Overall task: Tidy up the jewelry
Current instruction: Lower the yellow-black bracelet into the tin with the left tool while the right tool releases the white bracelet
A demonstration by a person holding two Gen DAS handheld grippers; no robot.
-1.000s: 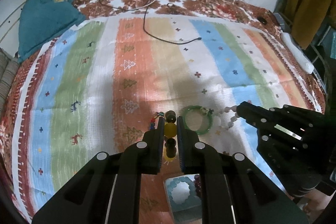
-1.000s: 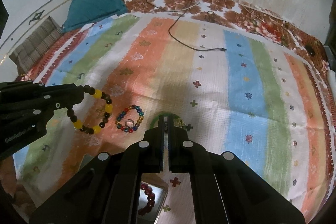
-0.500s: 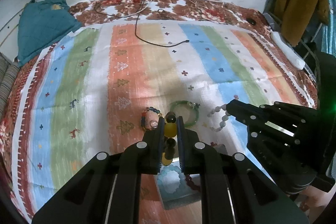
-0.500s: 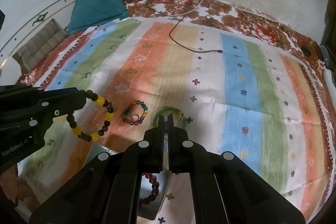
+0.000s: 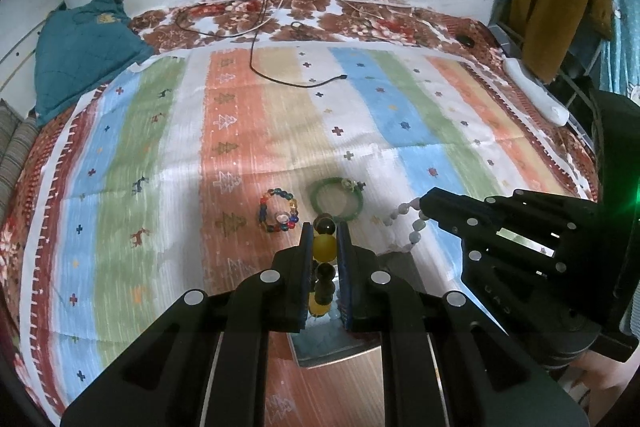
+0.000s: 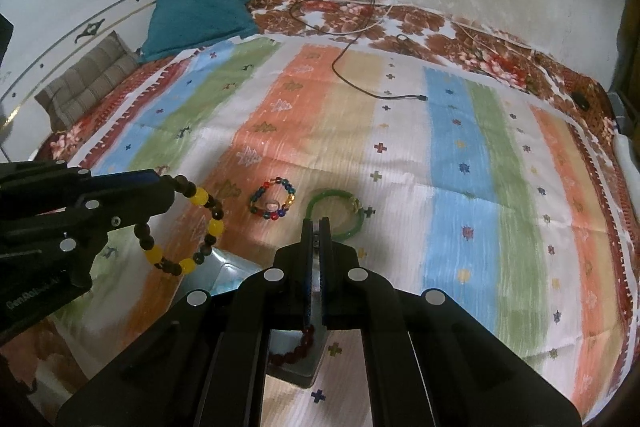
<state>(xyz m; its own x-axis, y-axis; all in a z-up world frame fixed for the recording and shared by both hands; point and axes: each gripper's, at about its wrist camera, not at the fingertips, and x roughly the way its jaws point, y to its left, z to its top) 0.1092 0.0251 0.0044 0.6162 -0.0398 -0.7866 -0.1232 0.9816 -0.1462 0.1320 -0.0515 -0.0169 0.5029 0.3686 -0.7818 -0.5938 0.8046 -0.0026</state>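
Colours on the striped bedspread

The bedspread point(image 6: 456, 163) runs orange, tan, white, blue and green stripes with small crosses. One bracelet point(image 6: 188, 227) alternates yellow and dark brown beads; the multicoloured bracelet point(image 6: 273, 203) mixes blue, red, amber; the bangle point(image 6: 340, 214) is green; the pillow point(image 6: 200, 15) teal.

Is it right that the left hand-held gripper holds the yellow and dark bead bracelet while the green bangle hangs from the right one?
Not quite. The right wrist view shows the green bangle lying on the striped cloth. The left hand-held gripper does hold the yellow and dark bead bracelet.
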